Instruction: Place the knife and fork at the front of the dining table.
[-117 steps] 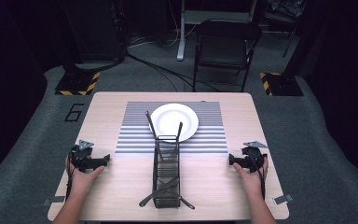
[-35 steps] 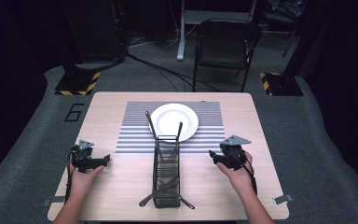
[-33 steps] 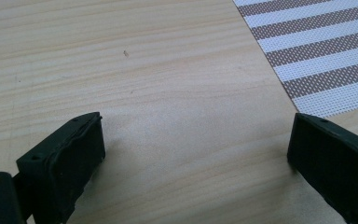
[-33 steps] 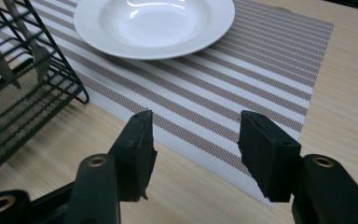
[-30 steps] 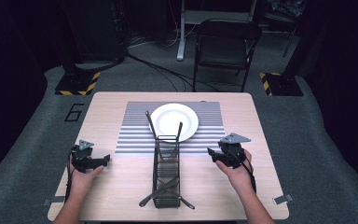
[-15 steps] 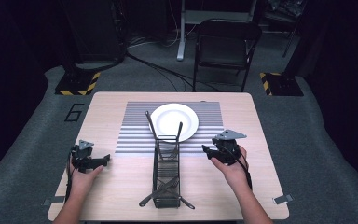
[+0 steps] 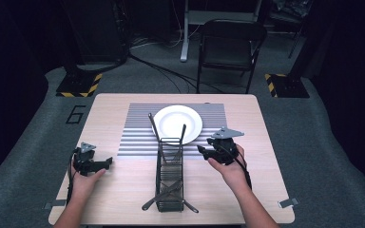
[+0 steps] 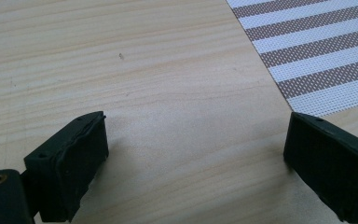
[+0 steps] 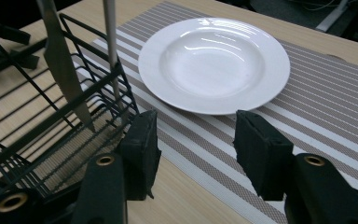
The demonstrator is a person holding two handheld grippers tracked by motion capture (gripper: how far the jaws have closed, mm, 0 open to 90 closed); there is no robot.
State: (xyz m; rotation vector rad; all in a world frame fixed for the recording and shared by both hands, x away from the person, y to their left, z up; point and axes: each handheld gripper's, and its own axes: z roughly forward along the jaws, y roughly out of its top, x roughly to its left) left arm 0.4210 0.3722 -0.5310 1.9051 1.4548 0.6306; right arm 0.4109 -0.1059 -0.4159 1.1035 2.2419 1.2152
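Right tongs hover beside the wire rack

We see the wire rack [image 7: 170,173] mid-tabletop [image 7: 275,156], near the white plate [image 7: 177,123] on the striped mat [image 7: 138,128]. Our right tongs [image 7: 203,153] hang just right of the rack, released and empty; our left tongs [image 7: 105,162] rest spread on bare wood at the left.

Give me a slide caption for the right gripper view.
Open right gripper faces a white plate, wire rack alongside.

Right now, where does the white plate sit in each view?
High view: white plate centre, on the striped placemat, behind the wire rack.
Left gripper view: plate out of frame; a placemat corner upper right.
Right gripper view: plate top centre.
Shared landmark: the placemat.
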